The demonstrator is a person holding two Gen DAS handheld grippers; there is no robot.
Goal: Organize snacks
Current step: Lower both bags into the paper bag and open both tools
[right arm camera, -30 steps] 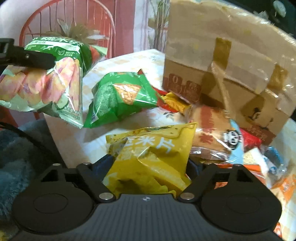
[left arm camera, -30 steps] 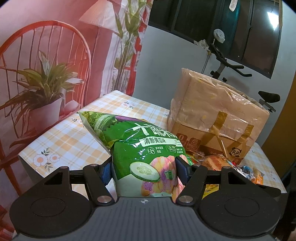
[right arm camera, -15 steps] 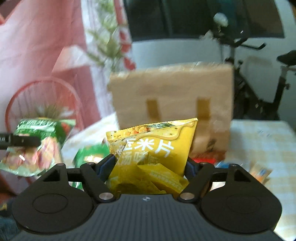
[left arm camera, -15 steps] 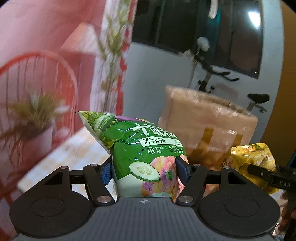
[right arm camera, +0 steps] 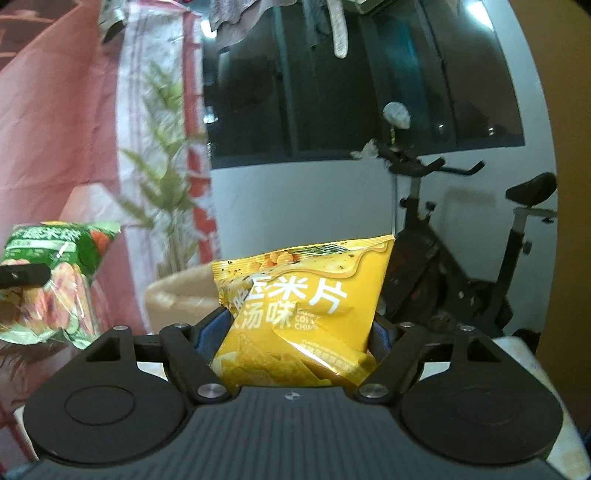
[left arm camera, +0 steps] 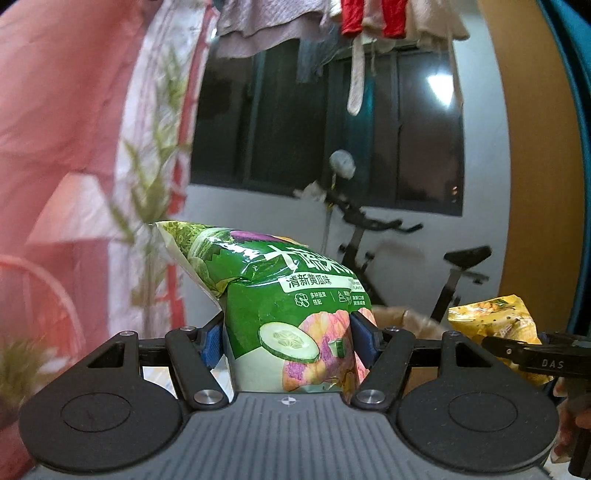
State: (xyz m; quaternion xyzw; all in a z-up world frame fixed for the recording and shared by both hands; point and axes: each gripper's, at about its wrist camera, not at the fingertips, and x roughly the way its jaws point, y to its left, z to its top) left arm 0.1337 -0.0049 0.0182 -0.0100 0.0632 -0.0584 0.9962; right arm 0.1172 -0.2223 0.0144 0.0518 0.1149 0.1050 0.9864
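My left gripper (left arm camera: 288, 338) is shut on a green cucumber-flavour snack bag (left arm camera: 284, 306) and holds it high in the air. My right gripper (right arm camera: 301, 332) is shut on a yellow corn chip bag (right arm camera: 306, 310), also raised. The yellow bag shows at the right of the left wrist view (left arm camera: 495, 328), and the green bag shows at the left of the right wrist view (right arm camera: 55, 280). The top of the taped cardboard box (right arm camera: 181, 295) shows just below and behind both bags. The table and the other snacks are out of view.
A pink printed curtain (left arm camera: 74, 147) hangs on the left. A dark window (right arm camera: 332, 74) with hanging laundry (left arm camera: 351, 22) is ahead. An exercise bike (right arm camera: 461, 240) stands behind the box. A wooden panel (left arm camera: 535, 184) is on the right.
Both grippers have risen with their bags and tilted upward. The table, loose snacks and most of the box have dropped out of view, and the window and laundry have come in.
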